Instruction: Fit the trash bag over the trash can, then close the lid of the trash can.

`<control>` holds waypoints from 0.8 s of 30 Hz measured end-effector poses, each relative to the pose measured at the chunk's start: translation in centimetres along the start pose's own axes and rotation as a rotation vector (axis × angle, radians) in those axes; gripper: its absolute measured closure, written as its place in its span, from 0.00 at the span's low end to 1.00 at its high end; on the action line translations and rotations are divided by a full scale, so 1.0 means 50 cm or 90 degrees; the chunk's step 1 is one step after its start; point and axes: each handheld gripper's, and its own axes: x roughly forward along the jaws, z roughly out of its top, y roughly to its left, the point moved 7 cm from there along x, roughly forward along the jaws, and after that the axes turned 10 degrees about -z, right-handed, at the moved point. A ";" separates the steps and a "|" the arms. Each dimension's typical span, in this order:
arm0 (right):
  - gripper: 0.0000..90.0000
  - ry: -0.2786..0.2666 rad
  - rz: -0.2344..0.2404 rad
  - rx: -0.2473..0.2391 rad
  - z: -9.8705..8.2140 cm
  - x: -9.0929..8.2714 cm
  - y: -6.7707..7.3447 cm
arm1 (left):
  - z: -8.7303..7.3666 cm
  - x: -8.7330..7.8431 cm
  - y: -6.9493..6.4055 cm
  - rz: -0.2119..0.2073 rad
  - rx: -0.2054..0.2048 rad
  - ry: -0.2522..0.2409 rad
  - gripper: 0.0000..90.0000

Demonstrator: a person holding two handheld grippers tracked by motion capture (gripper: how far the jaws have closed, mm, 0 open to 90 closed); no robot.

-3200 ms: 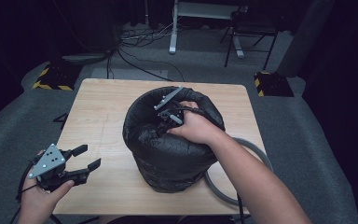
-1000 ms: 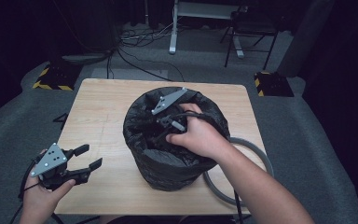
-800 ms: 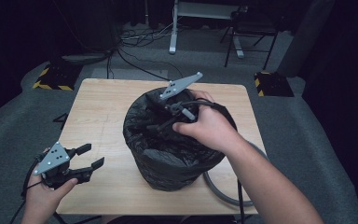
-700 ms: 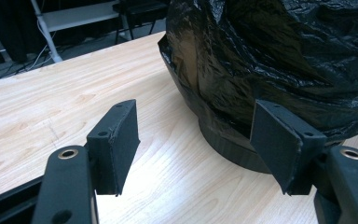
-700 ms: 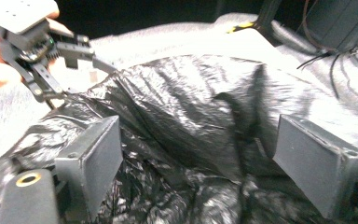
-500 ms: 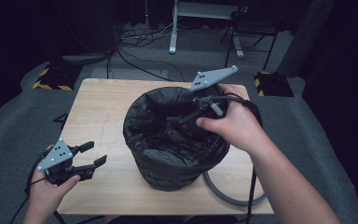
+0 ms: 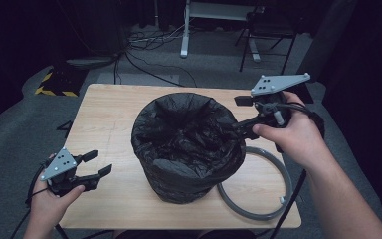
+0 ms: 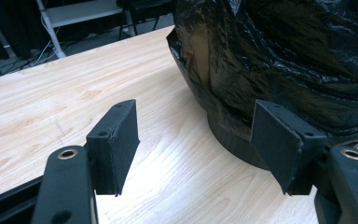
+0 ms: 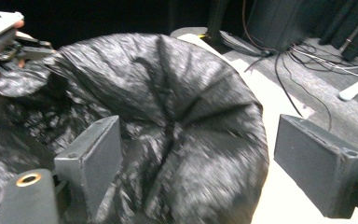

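Observation:
A round bin lined with a black plastic bag point(image 7: 186, 144) stands in the middle of the wooden table point(image 7: 109, 109); the bag's edge is folded over the rim. My right gripper point(image 7: 238, 115) hovers at the bin's right rim, pointing left over the bag point(image 9: 168, 116). Its jaws point(image 9: 200, 158) are wide open, with nothing between the pads. Low over the table's front left corner sits my left gripper point(image 7: 92, 164). It points at the bin's side point(image 8: 284, 60), open and empty point(image 8: 200, 140).
A grey ring point(image 7: 252, 215) lies flat on the table at the bin's right front, partly under it. Beyond the table's far edge are cables, a white stand point(image 7: 186, 47) and a chair on grey carpet. Bare wood point(image 8: 74, 93) lies left of the bin.
My right gripper has risen out of the bag's inside and swung right, up to the bin's right rim. The left gripper has stayed put.

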 end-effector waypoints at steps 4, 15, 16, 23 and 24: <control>0.18 0.007 -0.019 0.010 -0.027 -0.015 -0.031 | -0.002 -0.005 0.002 0.005 -0.001 0.000 0.36; 0.20 0.022 -0.090 0.053 -0.133 -0.051 -0.138 | -0.021 -0.013 0.007 0.024 -0.001 0.017 0.36; 0.20 0.023 -0.093 0.058 -0.143 -0.053 -0.147 | -0.024 -0.015 0.008 0.026 -0.001 0.021 0.36; 0.21 0.037 -0.110 0.088 -0.214 -0.056 -0.200 | -0.048 -0.030 0.017 0.051 -0.004 0.032 0.36; 0.22 0.039 -0.111 0.091 -0.224 -0.055 -0.207 | -0.052 -0.032 0.018 0.052 -0.005 0.033 0.36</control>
